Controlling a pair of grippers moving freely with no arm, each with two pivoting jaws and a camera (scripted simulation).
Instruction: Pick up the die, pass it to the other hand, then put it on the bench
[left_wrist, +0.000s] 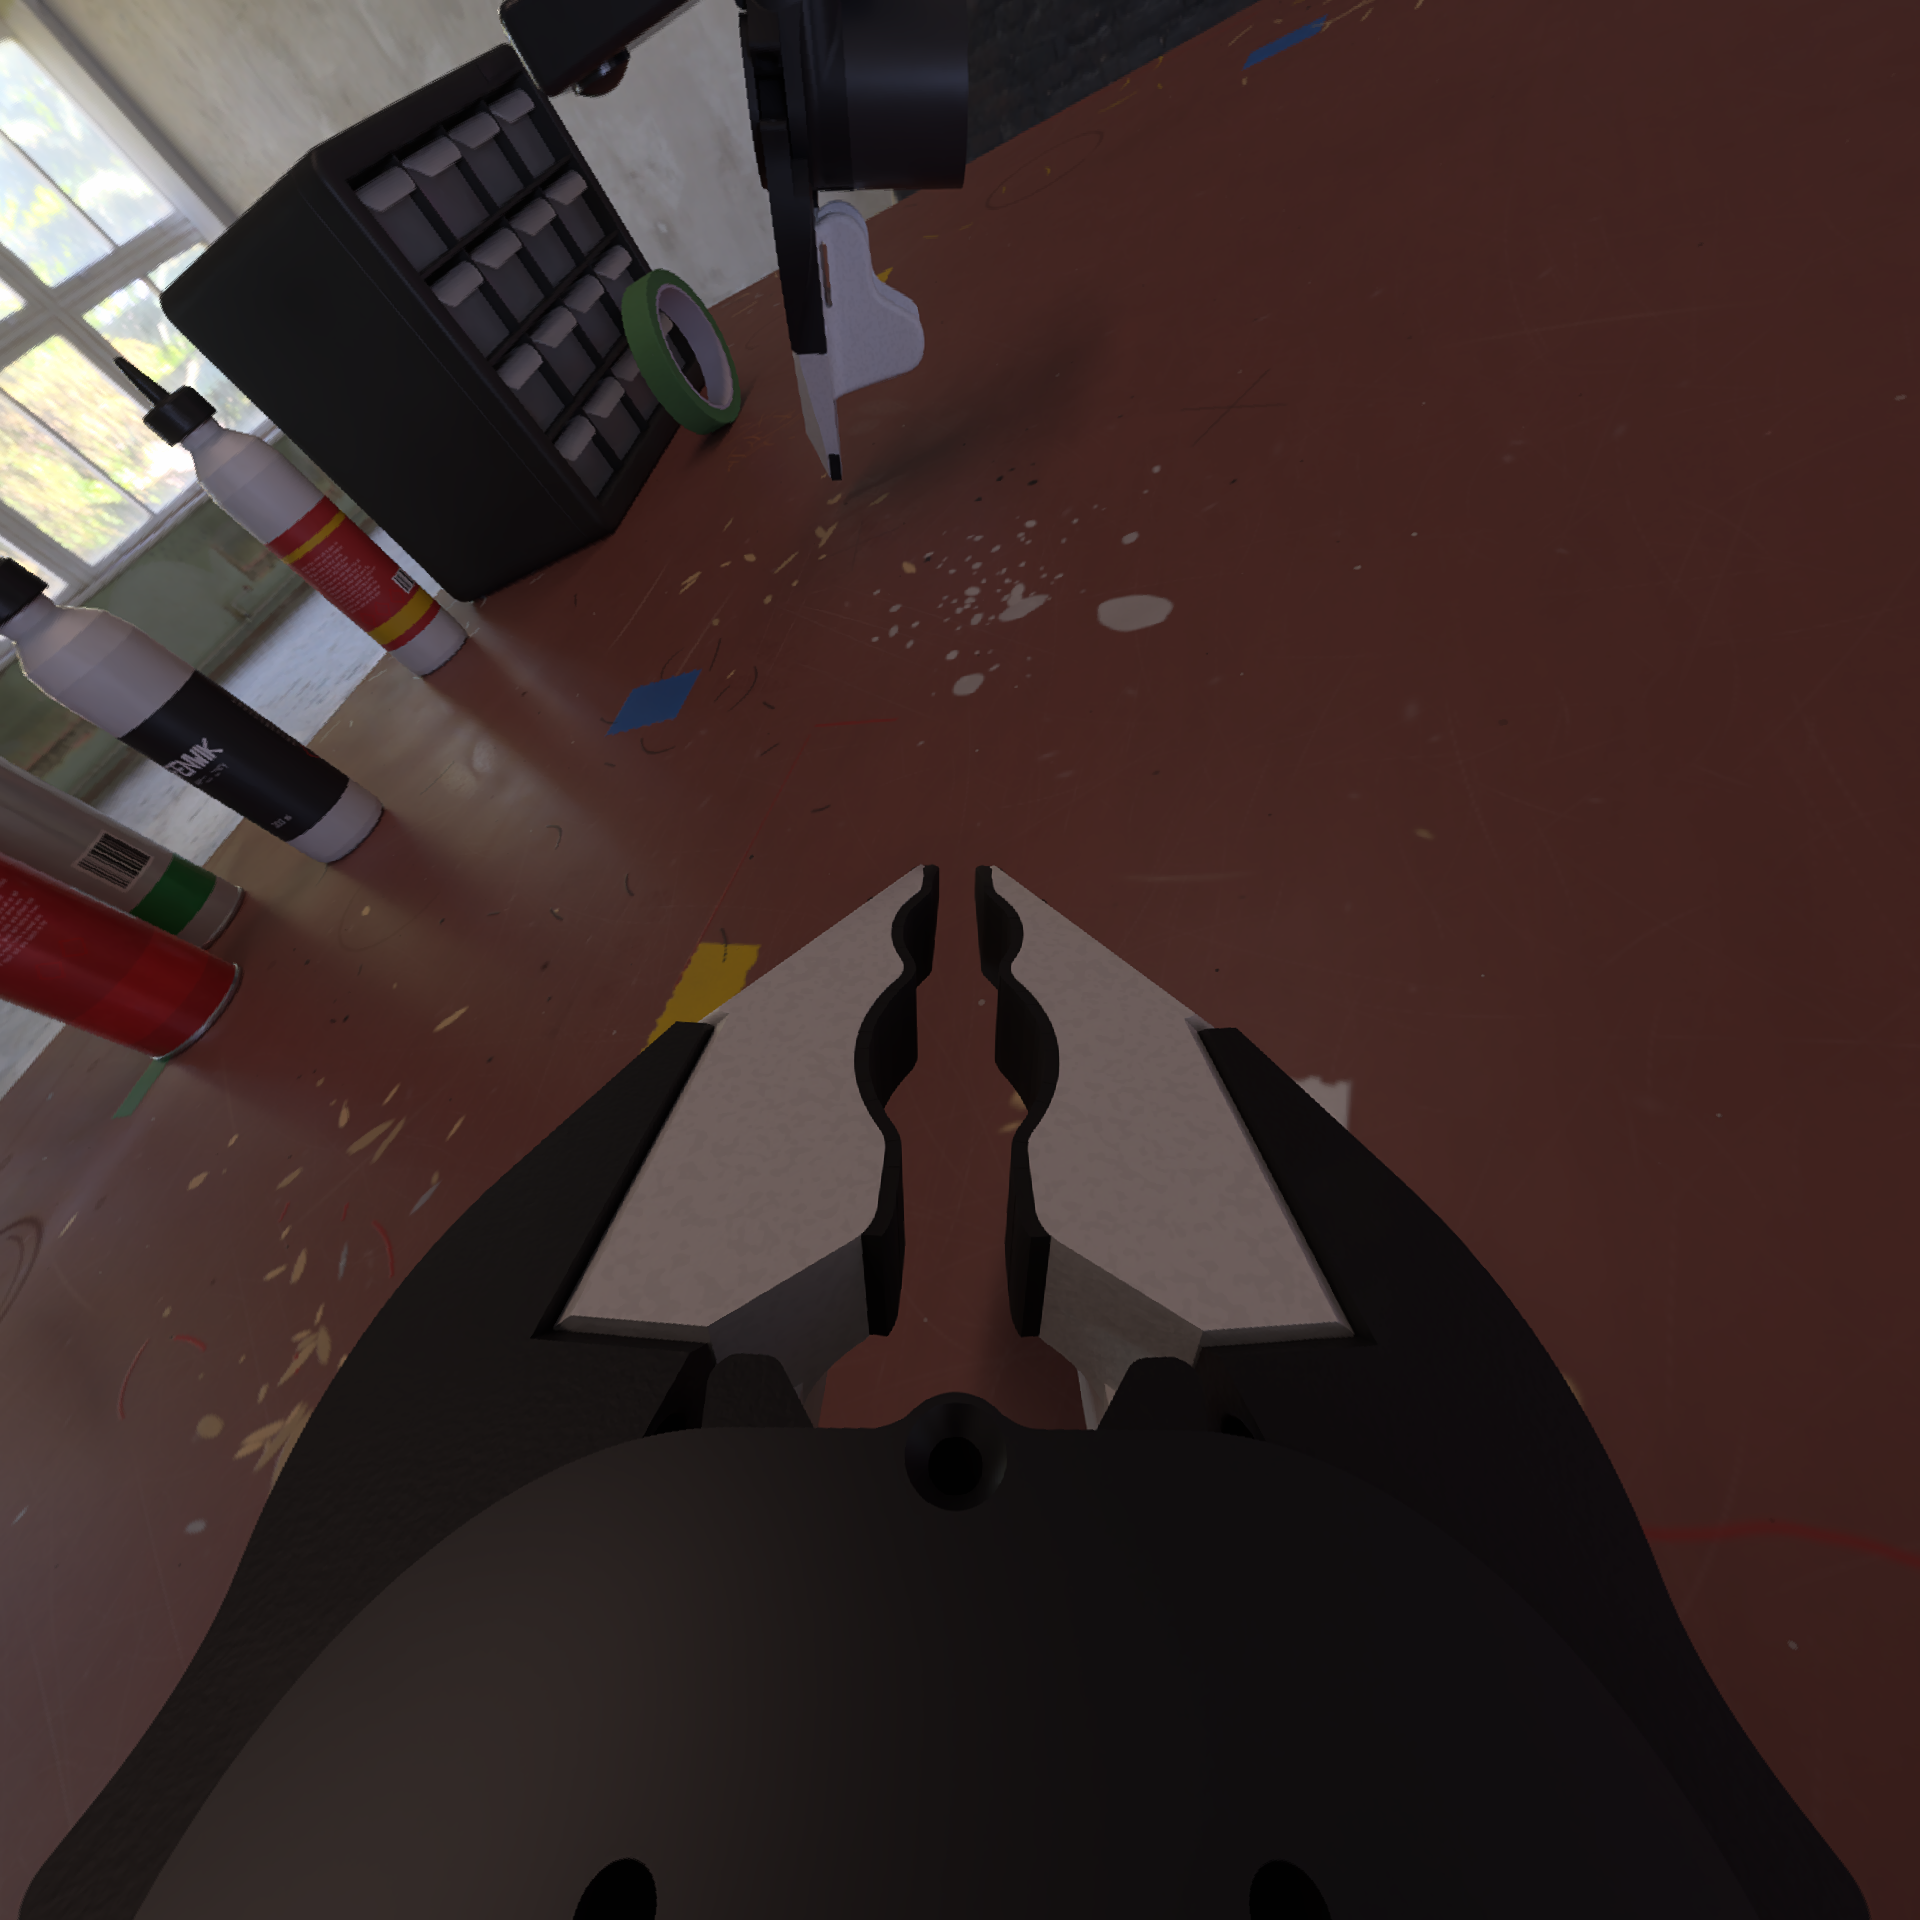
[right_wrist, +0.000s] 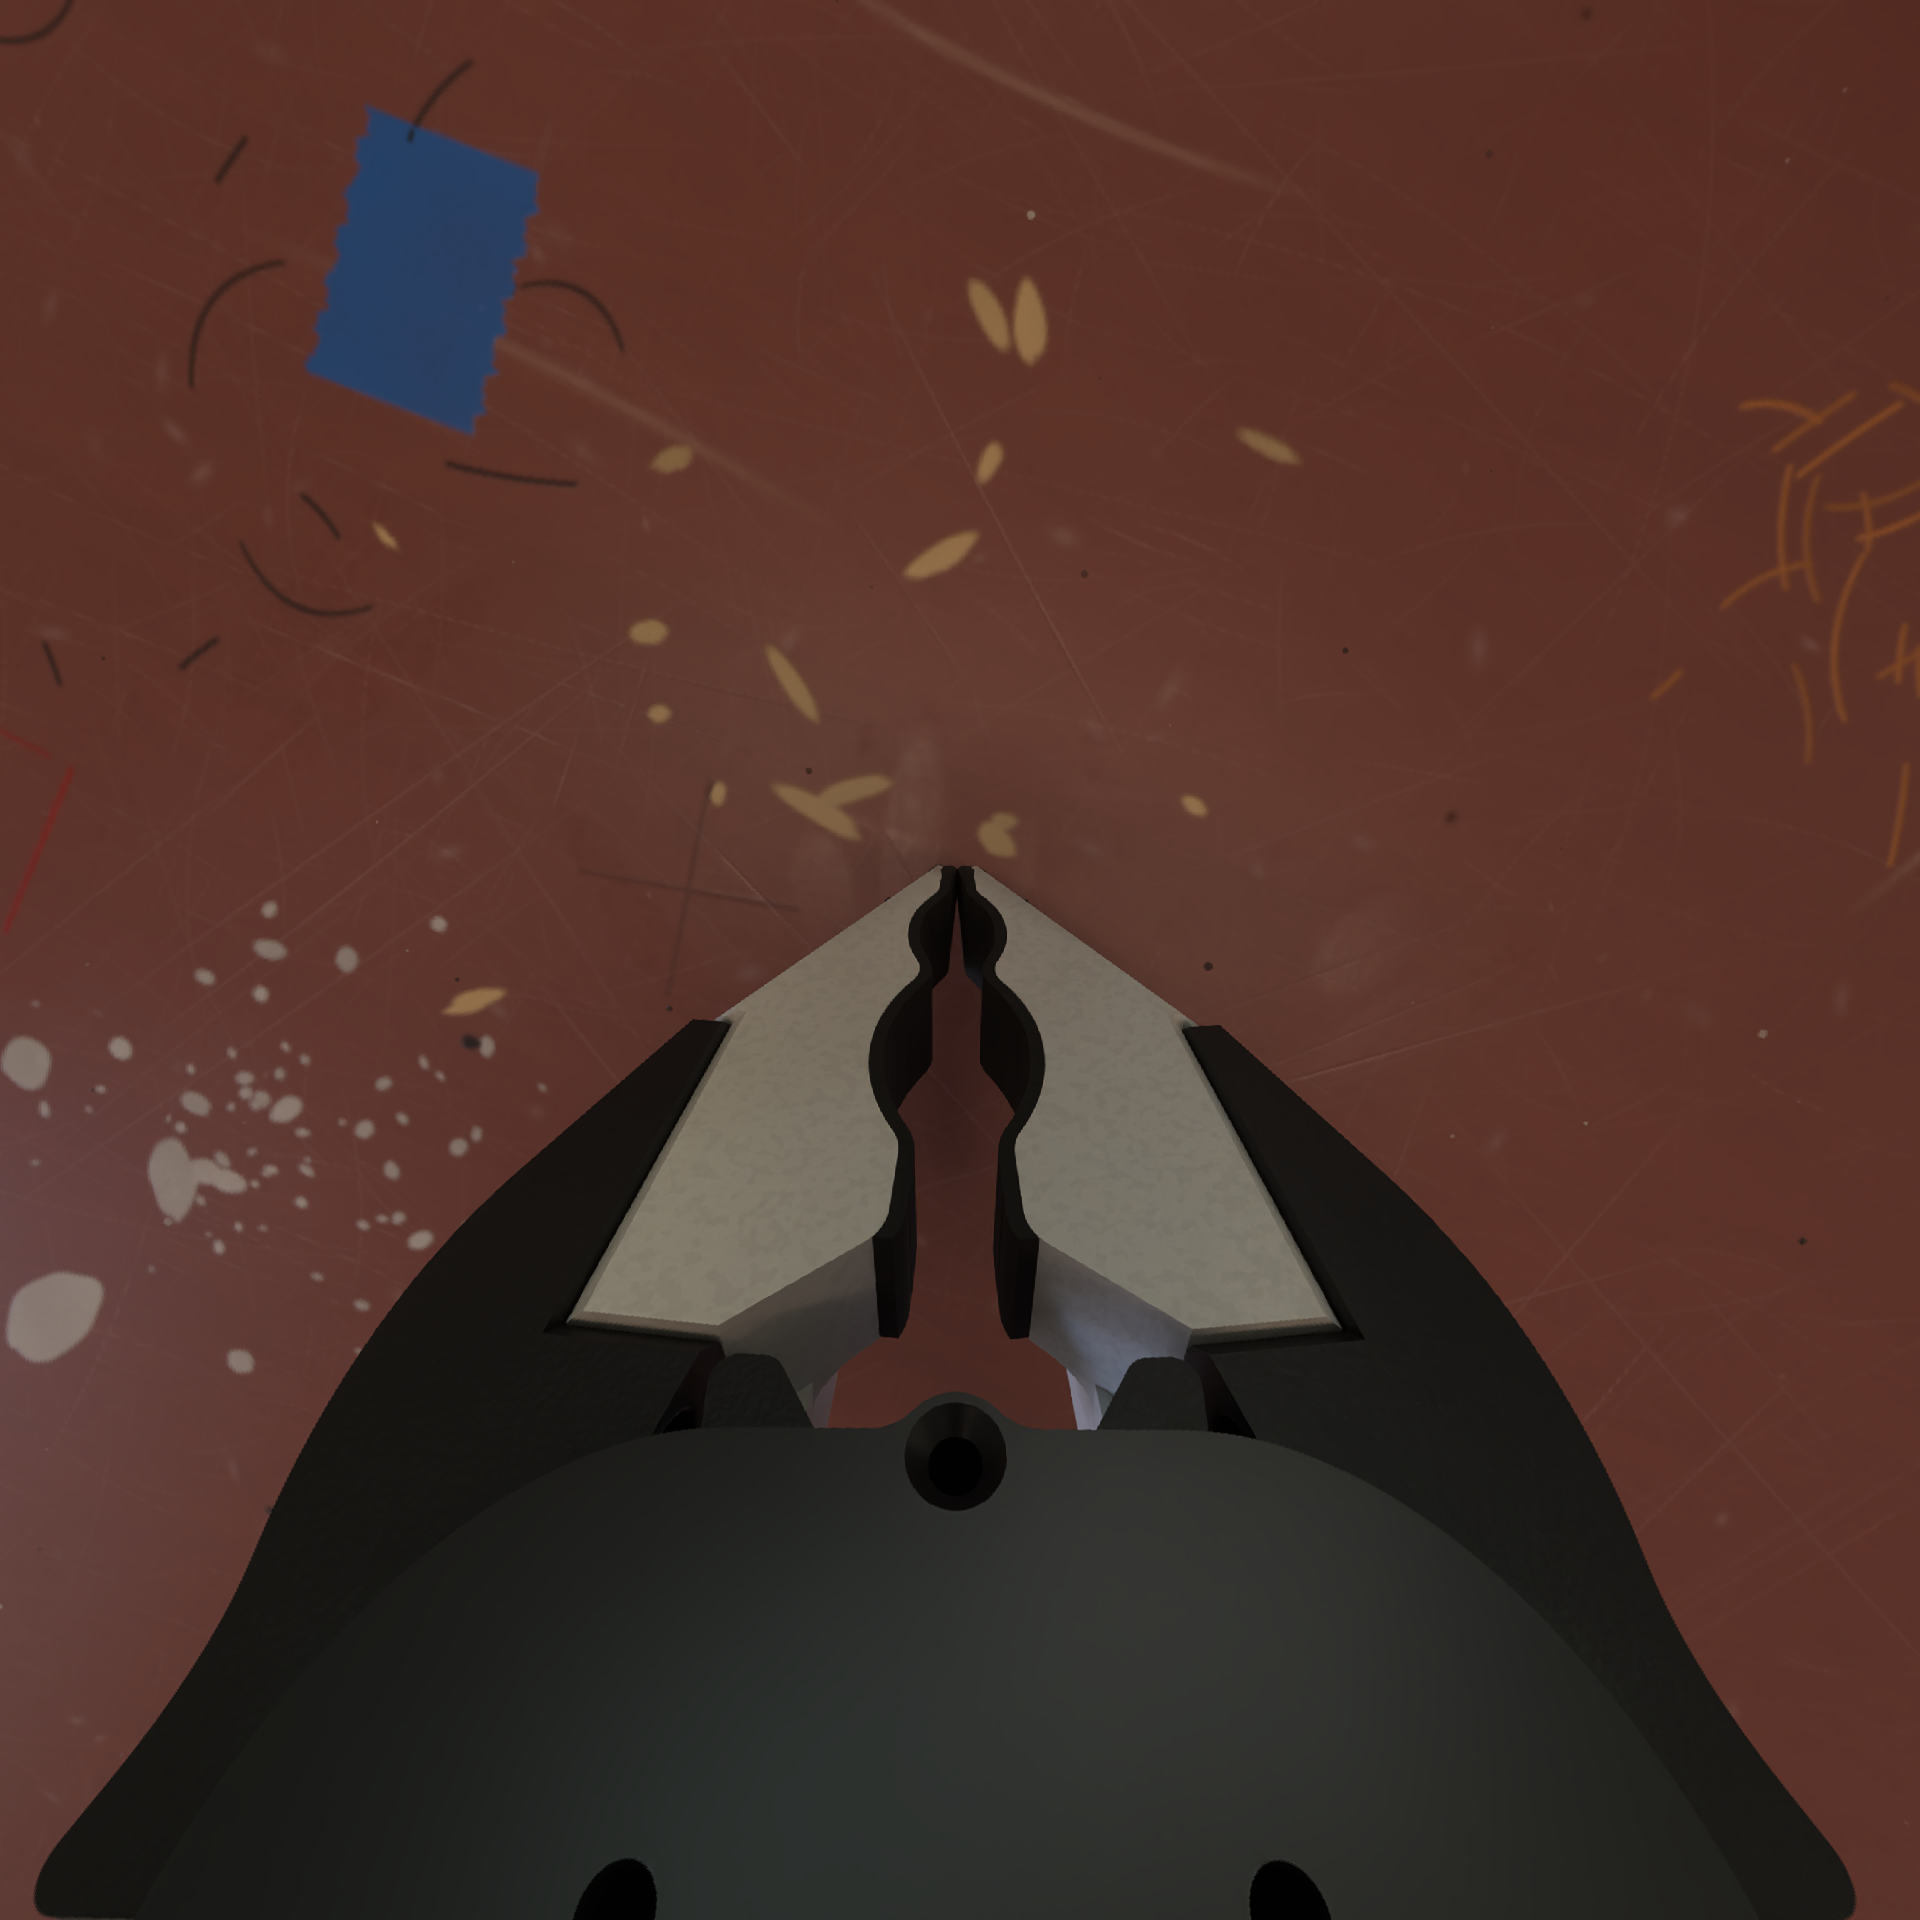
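No die shows in either view. My left gripper (left_wrist: 956, 878) hovers over the brown bench (left_wrist: 1351, 727), its jaws a narrow gap apart with nothing between them. My right gripper (right_wrist: 956, 873) points straight down close to the bench (right_wrist: 1351, 520), its fingertips pressed together with nothing visible between them. The right gripper also shows in the left wrist view (left_wrist: 831, 457), upright at the far end of the bench, tip near the surface.
A black drawer cabinet (left_wrist: 447, 312) stands at the far left with a green tape roll (left_wrist: 681, 353) leaning on it. Two glue bottles (left_wrist: 312, 530) (left_wrist: 197, 727) and a red can (left_wrist: 104, 966) line the left edge. A blue tape patch (right_wrist: 426, 270) lies on the bench.
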